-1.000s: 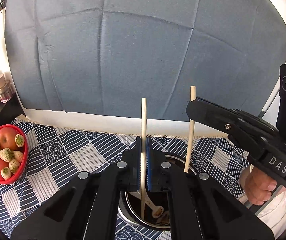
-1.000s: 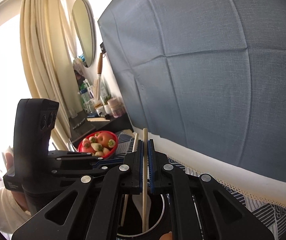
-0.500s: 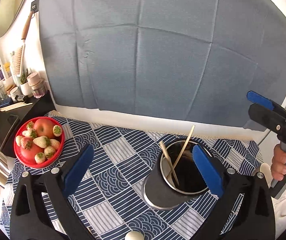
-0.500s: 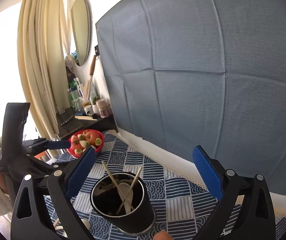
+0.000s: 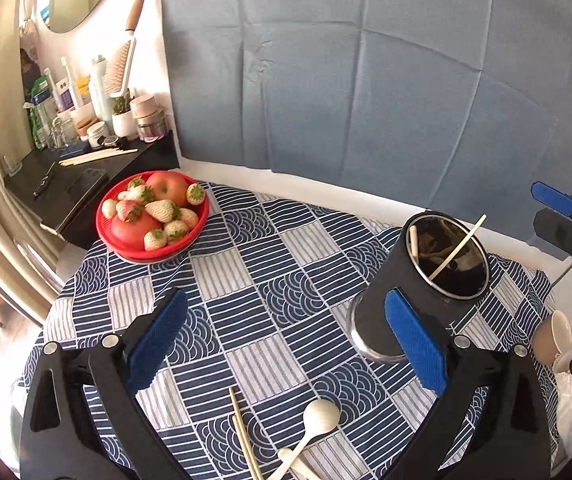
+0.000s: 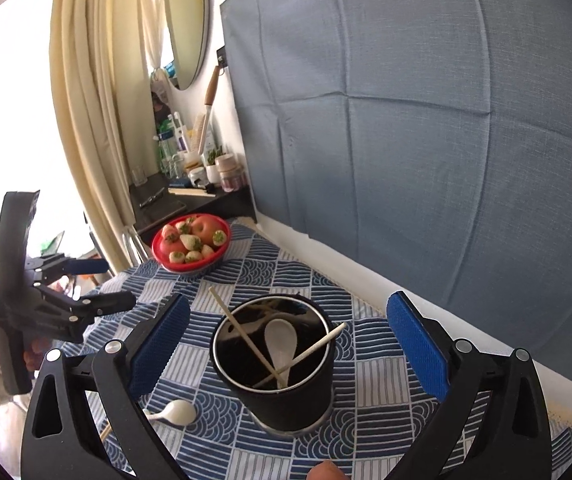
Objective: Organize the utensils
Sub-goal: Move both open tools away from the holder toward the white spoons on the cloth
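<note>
A black utensil cup (image 6: 286, 392) stands on the patterned tablecloth and holds two wooden chopsticks (image 6: 246, 338) and a white spoon (image 6: 282, 340); it also shows in the left wrist view (image 5: 417, 280). My right gripper (image 6: 286, 344) is open and empty above the cup. My left gripper (image 5: 286, 344) is open and empty over the cloth, left of the cup. A loose white spoon (image 5: 317, 420) and a pair of chopsticks (image 5: 244, 432) lie on the cloth near the front edge. The spoon also shows in the right wrist view (image 6: 176, 412).
A red bowl of apples and strawberries (image 5: 152, 216) sits at the table's far left. A black side shelf (image 5: 78, 176) with jars and bottles stands beyond it. A blue-grey cloth (image 5: 365, 80) hangs behind the table.
Both grippers let go of their chopsticks into the cup, opened, and pulled back and up. The left one has swung further left, bringing the loose spoon and chopsticks into view.
</note>
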### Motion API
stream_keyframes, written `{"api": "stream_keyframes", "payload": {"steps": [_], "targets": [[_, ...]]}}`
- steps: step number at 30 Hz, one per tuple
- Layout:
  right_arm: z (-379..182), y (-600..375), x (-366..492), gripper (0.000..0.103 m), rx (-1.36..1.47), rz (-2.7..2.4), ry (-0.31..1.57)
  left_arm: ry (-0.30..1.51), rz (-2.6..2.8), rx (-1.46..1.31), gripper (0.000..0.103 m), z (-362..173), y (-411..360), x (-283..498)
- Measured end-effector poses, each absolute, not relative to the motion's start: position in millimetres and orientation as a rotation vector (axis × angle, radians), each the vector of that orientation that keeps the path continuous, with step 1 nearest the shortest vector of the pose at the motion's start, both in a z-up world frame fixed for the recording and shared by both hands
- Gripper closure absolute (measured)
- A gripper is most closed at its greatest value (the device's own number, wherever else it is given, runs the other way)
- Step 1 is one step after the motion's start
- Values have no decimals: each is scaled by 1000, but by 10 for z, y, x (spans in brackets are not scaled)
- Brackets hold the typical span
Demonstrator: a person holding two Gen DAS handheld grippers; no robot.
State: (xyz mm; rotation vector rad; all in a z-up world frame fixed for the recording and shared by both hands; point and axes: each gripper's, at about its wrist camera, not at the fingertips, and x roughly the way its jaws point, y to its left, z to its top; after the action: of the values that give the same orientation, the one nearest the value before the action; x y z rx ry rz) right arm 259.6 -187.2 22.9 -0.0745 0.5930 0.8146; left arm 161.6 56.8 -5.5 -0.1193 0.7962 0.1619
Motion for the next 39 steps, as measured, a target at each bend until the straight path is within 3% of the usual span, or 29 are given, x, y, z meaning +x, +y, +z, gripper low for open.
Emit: {"api": "stream_keyframes", "payload": {"steps": [18,39], "targets": [[-150,-1328,1941,8,-198,831,784,865,183,-166,6,-260,1124,1148],[-1062,-673,1192,8,-421,862,1073,900,162,-198,6,-538,1664,783]]}}
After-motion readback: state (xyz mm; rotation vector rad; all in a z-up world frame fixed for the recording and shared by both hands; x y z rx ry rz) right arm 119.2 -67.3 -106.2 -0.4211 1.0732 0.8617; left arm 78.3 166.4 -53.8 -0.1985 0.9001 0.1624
